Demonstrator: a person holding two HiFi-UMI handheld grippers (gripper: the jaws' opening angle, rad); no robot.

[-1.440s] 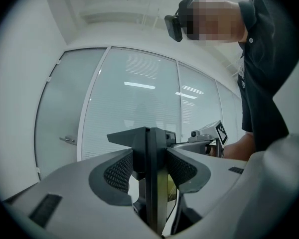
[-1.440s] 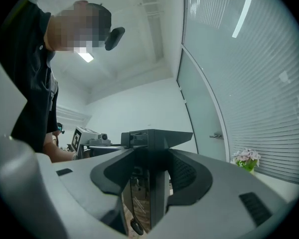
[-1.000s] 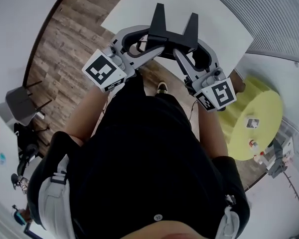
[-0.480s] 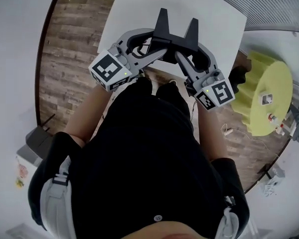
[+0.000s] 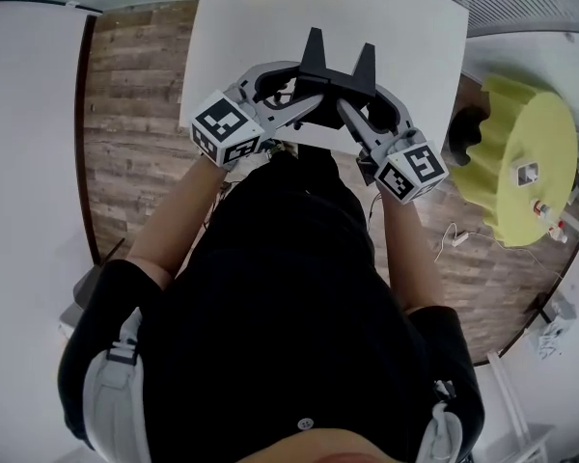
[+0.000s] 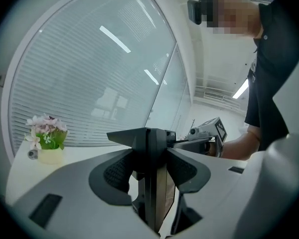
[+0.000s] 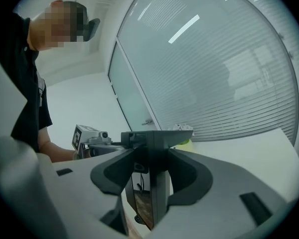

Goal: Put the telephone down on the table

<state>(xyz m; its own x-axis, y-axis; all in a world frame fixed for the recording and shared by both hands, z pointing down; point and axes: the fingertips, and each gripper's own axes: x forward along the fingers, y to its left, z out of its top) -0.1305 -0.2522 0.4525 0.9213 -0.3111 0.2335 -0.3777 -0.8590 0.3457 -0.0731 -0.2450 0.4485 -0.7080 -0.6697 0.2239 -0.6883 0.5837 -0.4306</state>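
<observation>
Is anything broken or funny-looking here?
Nothing looks broken or spilled. The left tool and the right tool both grip the black telephone over the near edge of the white table.

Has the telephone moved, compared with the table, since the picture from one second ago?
Yes. In the head view the telephone was above the near edge of the white table; now it is farther in over the tabletop, away from that edge.

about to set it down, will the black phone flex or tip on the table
Likely stiff: the phone spans from left gripper to right gripper without sagging. Its two jutting horns make it uneven, so it may rock or tip when set down.
</observation>
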